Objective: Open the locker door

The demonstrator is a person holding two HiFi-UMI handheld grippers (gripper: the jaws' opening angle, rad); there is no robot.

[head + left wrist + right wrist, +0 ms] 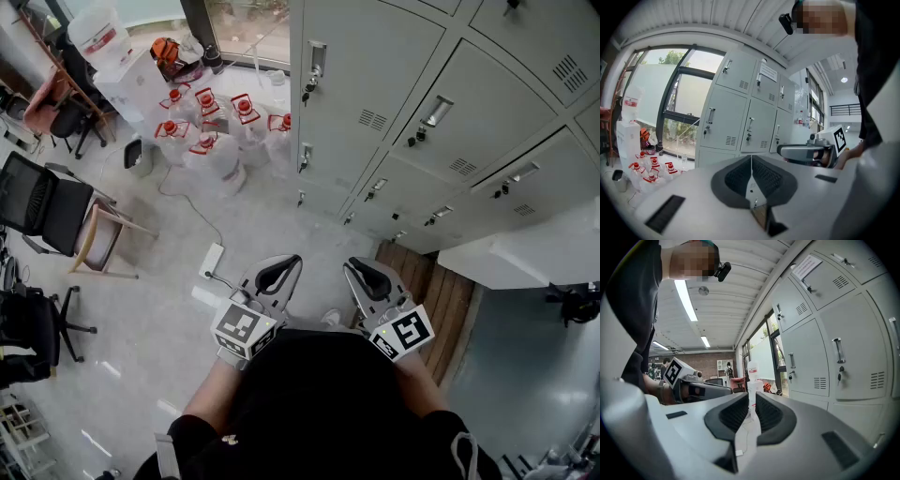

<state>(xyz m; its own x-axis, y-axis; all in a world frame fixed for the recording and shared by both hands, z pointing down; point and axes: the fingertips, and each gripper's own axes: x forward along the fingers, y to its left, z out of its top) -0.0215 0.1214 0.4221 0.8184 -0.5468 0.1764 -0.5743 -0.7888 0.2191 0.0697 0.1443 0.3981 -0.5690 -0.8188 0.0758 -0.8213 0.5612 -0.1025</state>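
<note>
A bank of grey lockers (422,122) fills the upper right of the head view, every door closed, with handles and keys hanging in their locks. The same doors show in the left gripper view (726,117) and in the right gripper view (843,362). My left gripper (284,265) and right gripper (354,270) hang side by side close to my body, well short of the lockers. The left gripper (751,157) has its jaws touching and holds nothing. The right gripper (751,401) is all but closed, only a thin slit between the pads, nothing in it.
Several water jugs with red caps (216,127) stand on the floor left of the lockers, beside a white water dispenser (131,75). Office chairs (47,206) are at the left, a power strip (211,260) lies ahead. A white counter (525,253) juts out at the right above wooden boards (441,300).
</note>
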